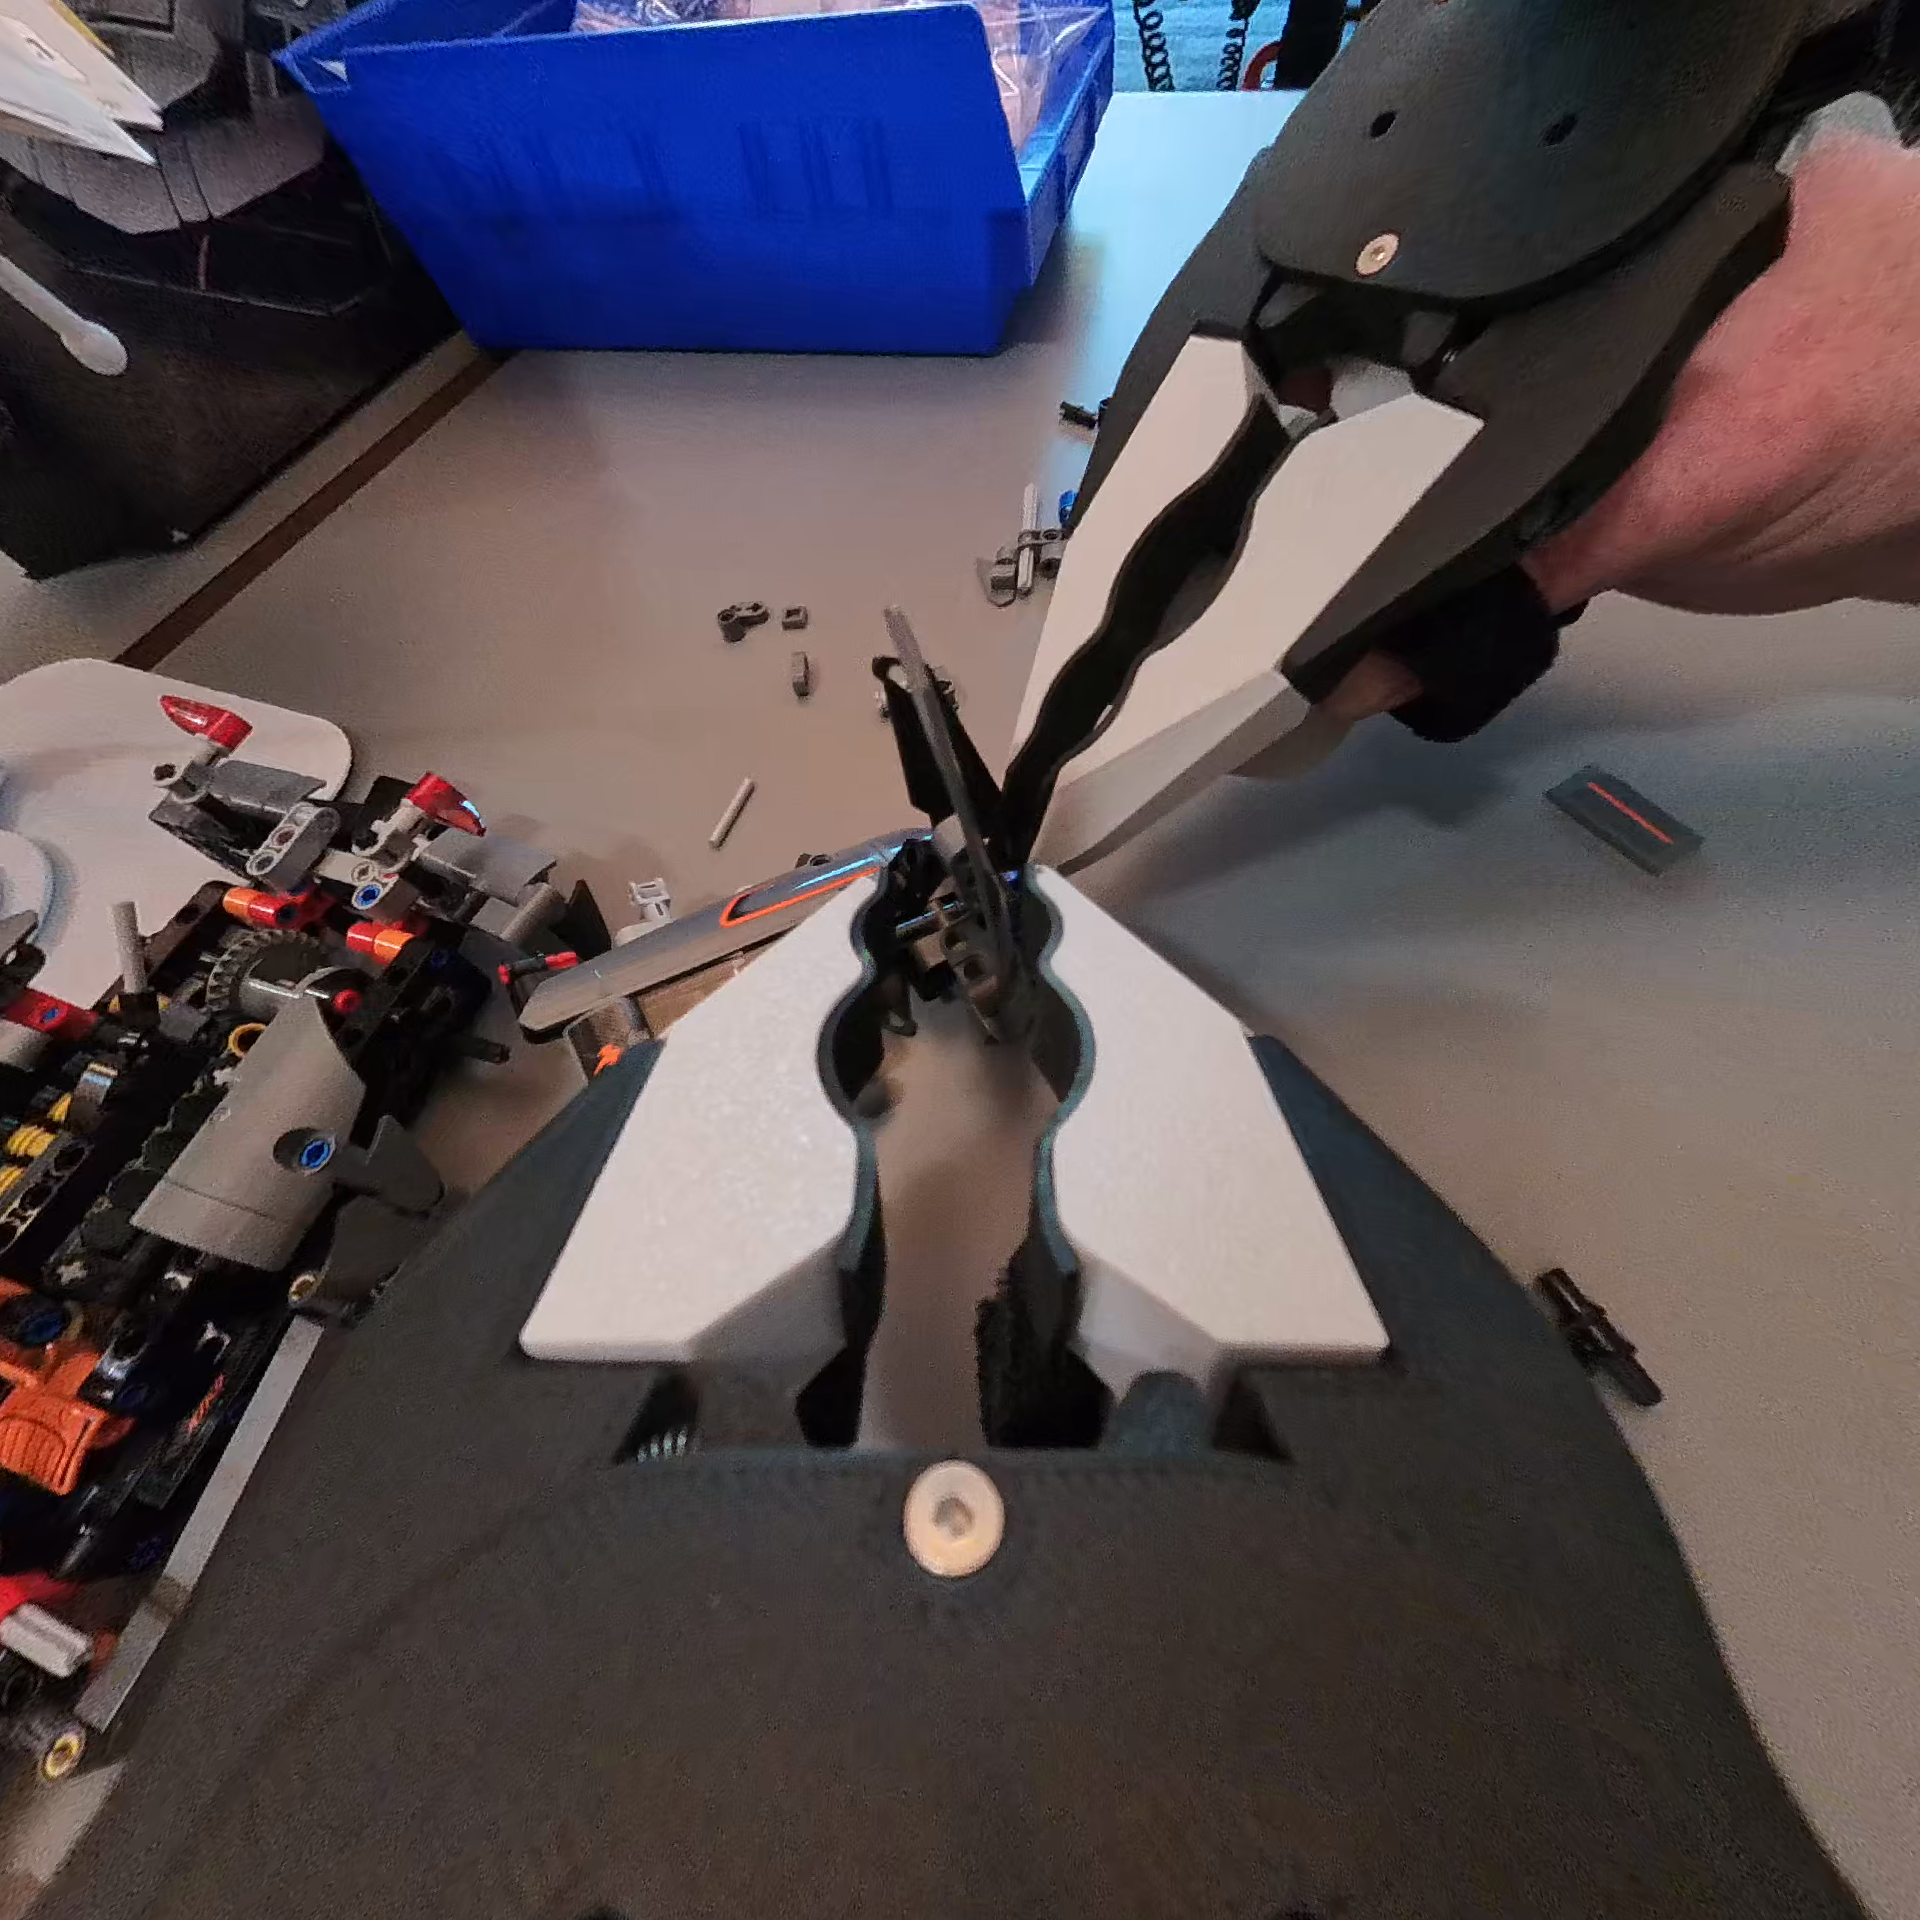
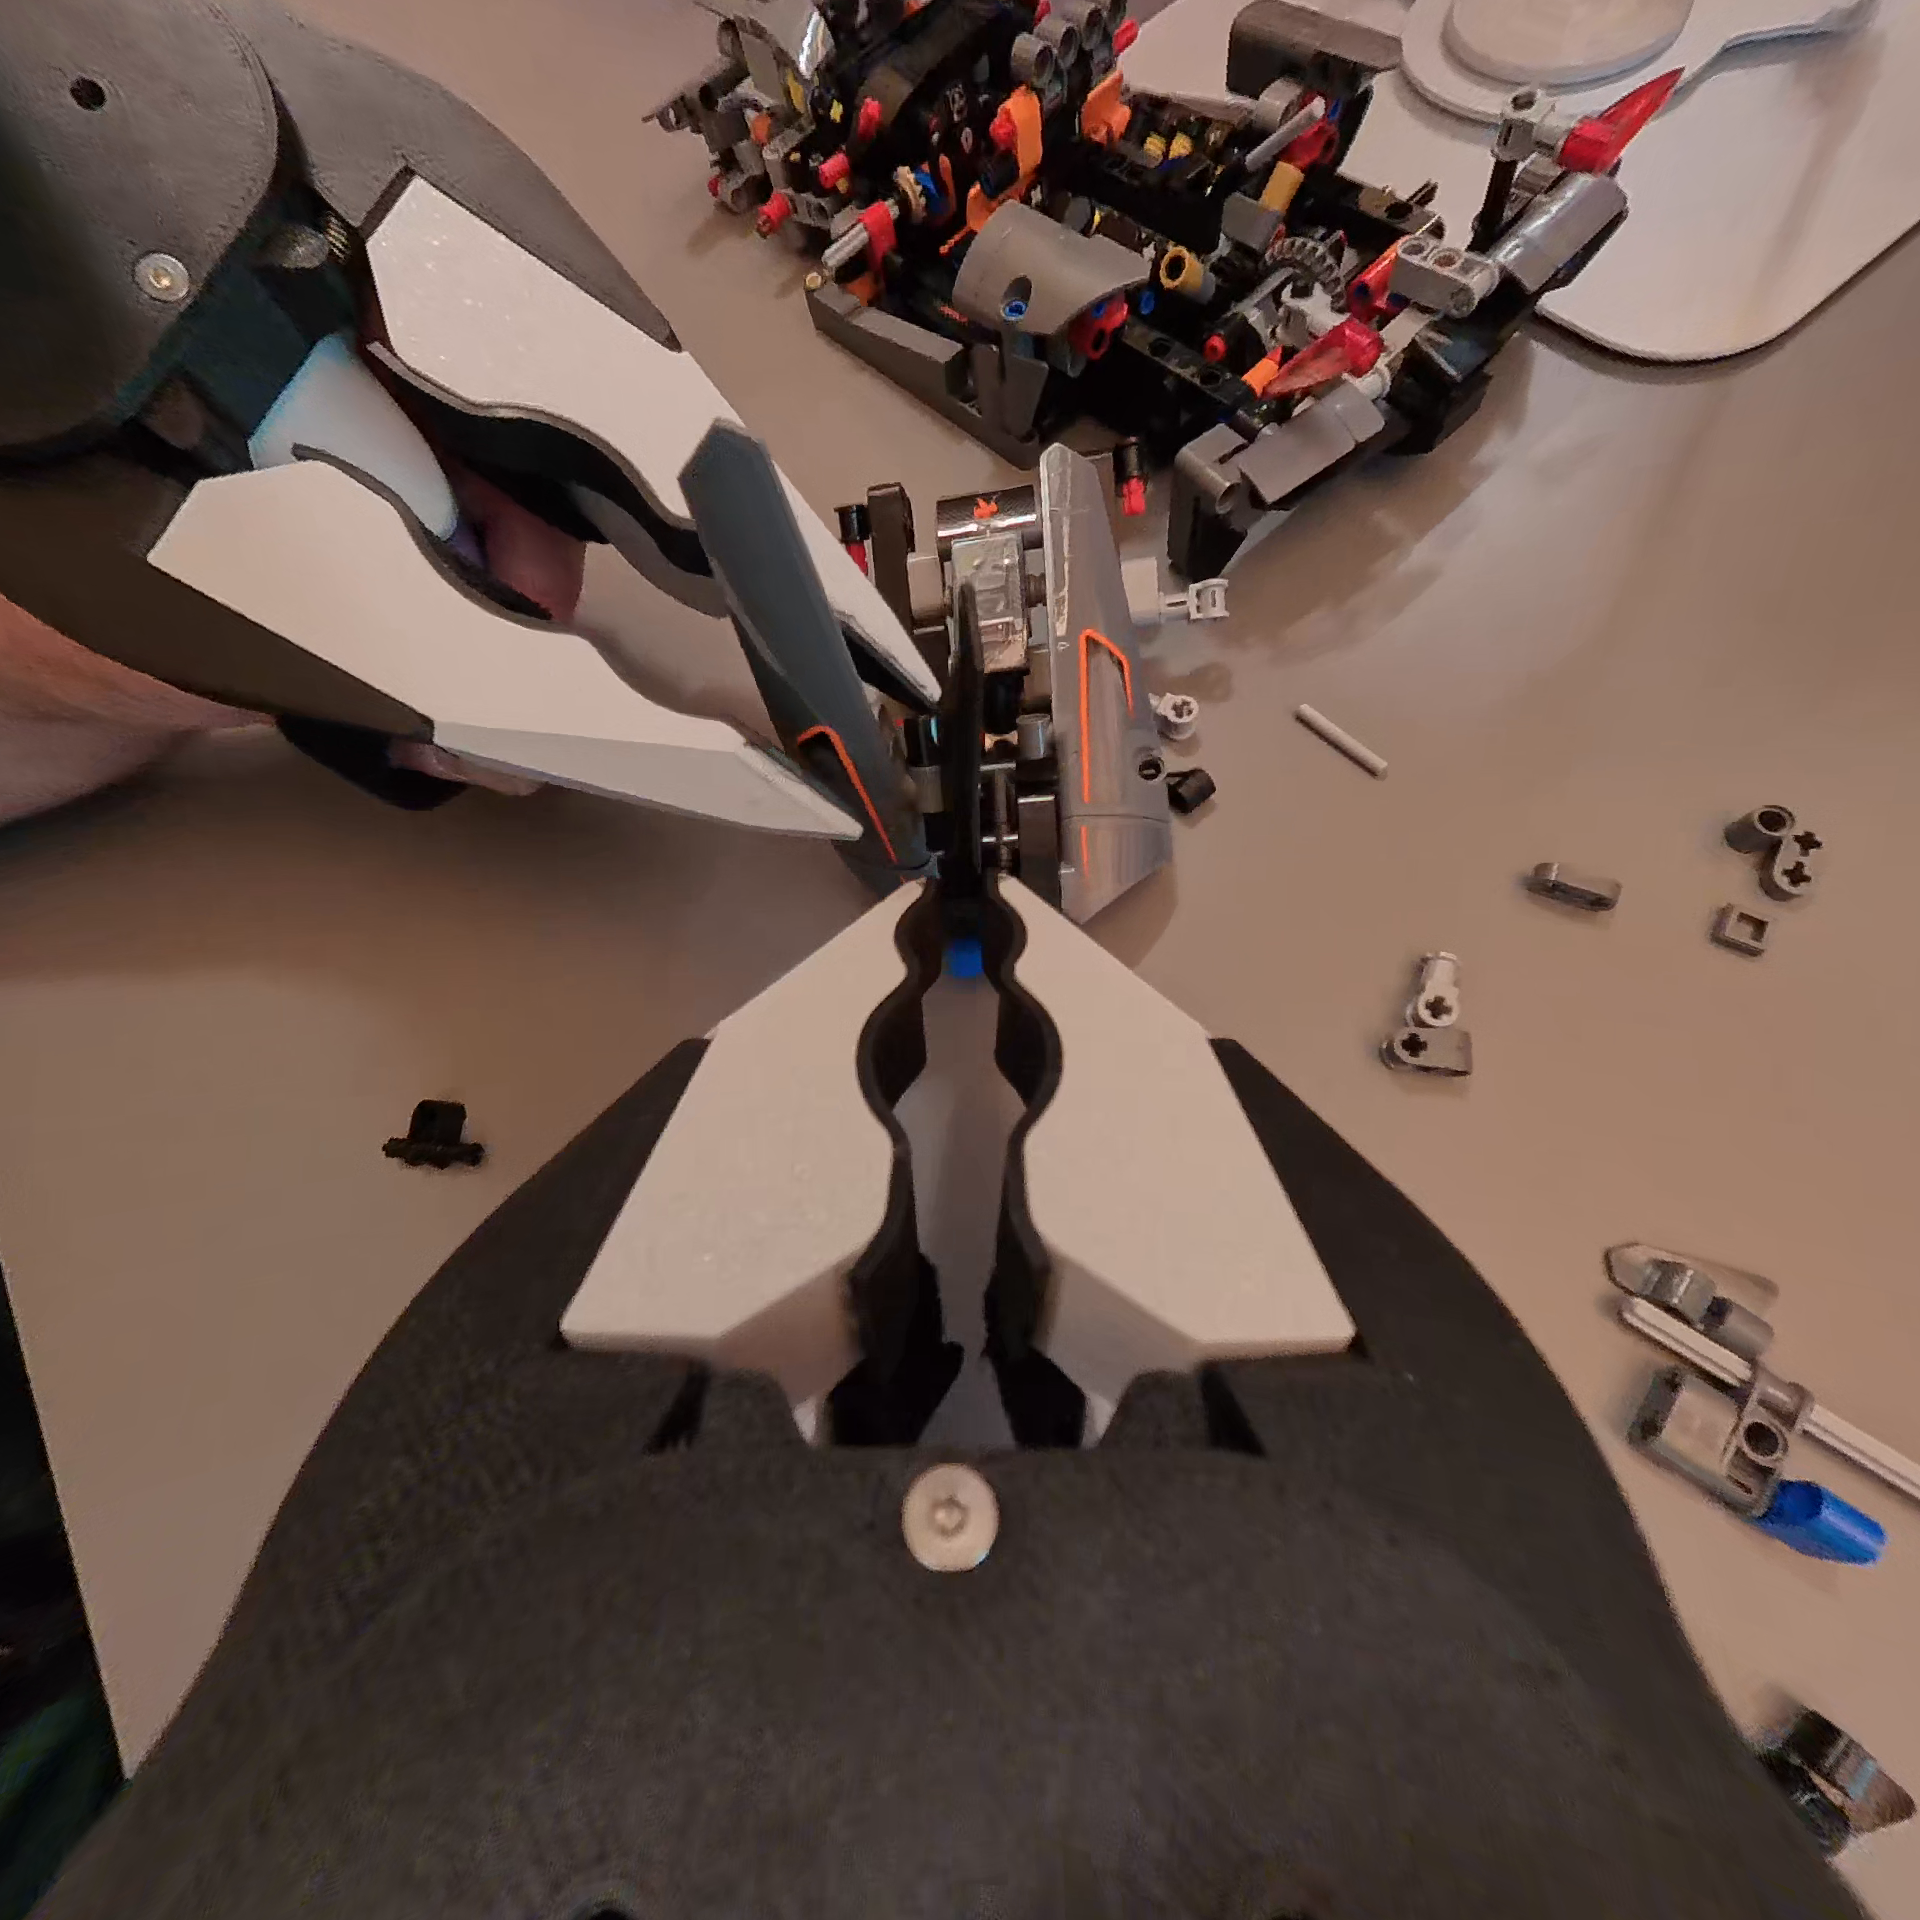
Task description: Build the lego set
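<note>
We hold a small sub-assembly (image 2: 1039, 717) of the lego set just above the desk (image 1: 1455, 1039), between both tools. Our left hand-held gripper (image 1: 961, 935) is pinching it by its grey side panel (image 2: 800, 665), and our right hand-held gripper (image 2: 961, 914) is pressed together on a thin black plate (image 1: 940, 748) with a blue pin (image 2: 963, 958) at its base.

The risk, as we judge it, is that the plate is held only at its narrow edge: a slightly skewed push could twist it out of the fingertips or snap the pin in crooked, and too much force could pop the grey panel off.

The right wrist view shows the blue pin, the second grey panel with orange trim (image 2: 1101, 686) and the loose grey connectors (image 2: 1429, 1018) on the desk; the left wrist view hides these. Only the left wrist view shows the blue bin (image 1: 707, 187) behind the work area. The big car chassis (image 2: 1122, 239) lies well apart, visible in both.
</note>
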`<state>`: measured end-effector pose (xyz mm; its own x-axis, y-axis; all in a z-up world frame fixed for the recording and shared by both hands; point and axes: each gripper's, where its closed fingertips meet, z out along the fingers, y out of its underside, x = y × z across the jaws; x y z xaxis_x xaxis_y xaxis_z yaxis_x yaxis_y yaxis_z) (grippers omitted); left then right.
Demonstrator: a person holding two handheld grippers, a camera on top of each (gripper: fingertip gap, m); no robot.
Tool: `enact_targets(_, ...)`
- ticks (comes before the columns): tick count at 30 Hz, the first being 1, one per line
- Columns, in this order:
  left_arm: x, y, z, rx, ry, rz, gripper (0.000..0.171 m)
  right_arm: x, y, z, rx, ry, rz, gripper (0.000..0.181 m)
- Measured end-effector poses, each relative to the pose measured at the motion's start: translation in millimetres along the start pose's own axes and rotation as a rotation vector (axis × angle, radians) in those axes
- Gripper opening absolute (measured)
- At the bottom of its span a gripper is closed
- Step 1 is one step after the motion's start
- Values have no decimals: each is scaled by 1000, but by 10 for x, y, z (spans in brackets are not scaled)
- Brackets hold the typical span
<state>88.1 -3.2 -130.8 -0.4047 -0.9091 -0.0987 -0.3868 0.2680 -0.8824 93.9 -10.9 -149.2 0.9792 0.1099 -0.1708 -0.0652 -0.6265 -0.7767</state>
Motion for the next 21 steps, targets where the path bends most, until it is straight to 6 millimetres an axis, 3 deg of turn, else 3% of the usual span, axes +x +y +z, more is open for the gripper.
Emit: enact_targets(21, -34, -3, 15, 1, -10, -8, 17, -32, -22, 33, 57, 20, 34, 4)
